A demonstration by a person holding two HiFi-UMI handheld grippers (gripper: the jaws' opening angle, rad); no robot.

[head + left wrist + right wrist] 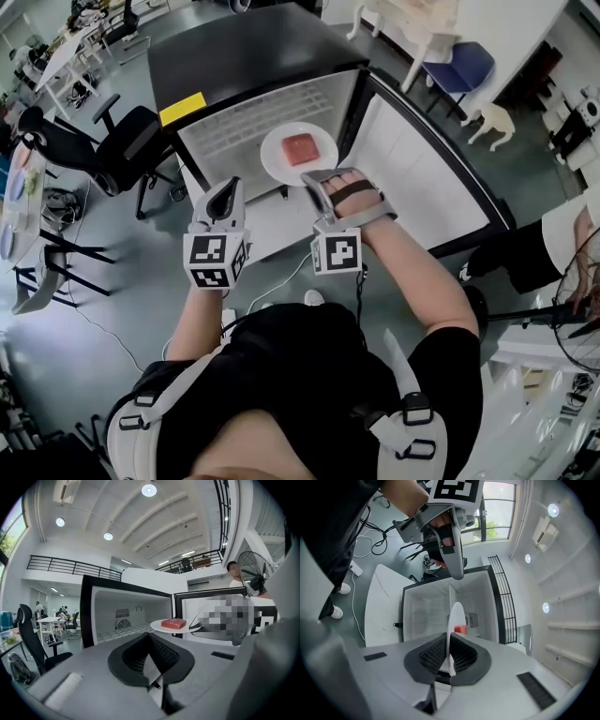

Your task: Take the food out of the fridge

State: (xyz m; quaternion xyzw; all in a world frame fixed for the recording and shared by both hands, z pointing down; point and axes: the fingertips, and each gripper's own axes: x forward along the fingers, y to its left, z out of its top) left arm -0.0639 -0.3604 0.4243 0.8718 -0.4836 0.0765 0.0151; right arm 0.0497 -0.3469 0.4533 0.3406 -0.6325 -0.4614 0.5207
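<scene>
A white plate [277, 161] carrying a red block of food [301, 149] hangs in front of the open black mini fridge [244, 56]. My right gripper [317, 187] is shut on the plate's near rim. In the right gripper view the plate [455, 613] stands edge-on between the pads, with the food [460, 629] just beyond them. My left gripper [223, 199] hovers left of the plate, shut with nothing in it. In the left gripper view the plate [158, 626] and food [173, 623] show to the right, before the fridge's bare white interior [122, 613].
The fridge door [422, 178] swings open to the right. A black office chair [122, 145] stands left of the fridge, a blue chair [459, 66] behind it. A cable [281, 272] runs across the floor near the person's feet. A fan [577, 291] stands at far right.
</scene>
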